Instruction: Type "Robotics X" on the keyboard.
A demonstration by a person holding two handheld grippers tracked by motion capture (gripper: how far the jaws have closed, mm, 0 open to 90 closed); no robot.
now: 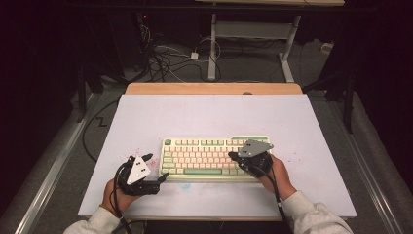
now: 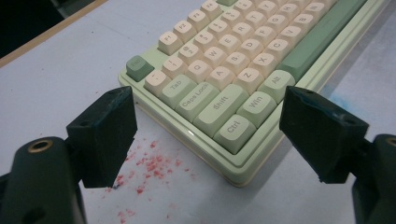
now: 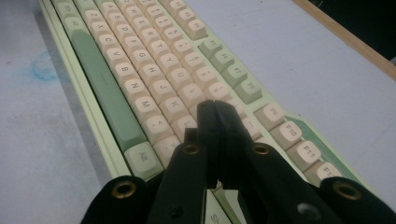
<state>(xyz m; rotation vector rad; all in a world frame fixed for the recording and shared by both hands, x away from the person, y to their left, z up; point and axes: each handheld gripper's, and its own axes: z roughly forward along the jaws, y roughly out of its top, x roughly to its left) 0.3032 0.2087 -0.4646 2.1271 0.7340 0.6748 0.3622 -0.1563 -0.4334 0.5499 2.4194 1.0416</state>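
Resting on the table point(image 1: 146, 117): one green-and-cream keyboard point(image 1: 214, 156). Left gripper point(image 2: 208, 135), jaws wide apart and empty, faces its near-left corner; right gripper point(image 3: 215, 109), jaws closed together, pokes above the right-hand keys. Judged mid-task, no key visibly depressed. Legends readable: Ctrl, Shift, Caps Lock, Tab, Win, Alt.

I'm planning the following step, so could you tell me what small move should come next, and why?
Probably lower the right gripper onto a key: its jaws are shut and poised over the keyboard, while the left gripper is open beside the keyboard's corner.
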